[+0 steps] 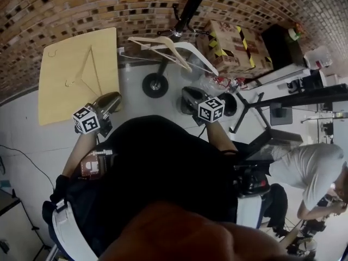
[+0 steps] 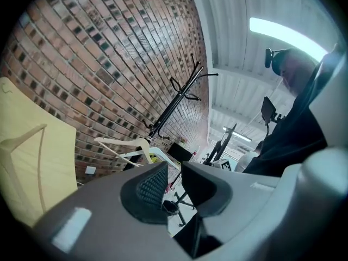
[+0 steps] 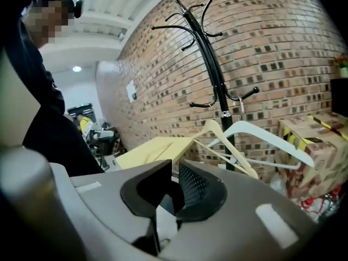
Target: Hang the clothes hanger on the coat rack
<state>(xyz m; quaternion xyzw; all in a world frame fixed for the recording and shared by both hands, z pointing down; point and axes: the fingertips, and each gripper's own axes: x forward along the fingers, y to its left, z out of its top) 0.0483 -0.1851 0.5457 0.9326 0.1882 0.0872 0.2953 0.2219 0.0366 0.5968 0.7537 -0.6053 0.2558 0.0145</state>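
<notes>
The black coat rack stands against the brick wall. A beige wooden hanger and a white hanger hang low on its pole. Another wooden hanger lies flat on the yellow table. My left gripper hovers at the table's near right corner, jaws slightly apart and empty. My right gripper points at the rack a short way from the hung hangers, with only a slim gap between its jaws and nothing in them.
A cardboard box with yellow-black tape sits right of the rack. The rack's round foot rests on the pale floor. Black stands and a tripod crowd the right side, where a person in a grey shirt bends.
</notes>
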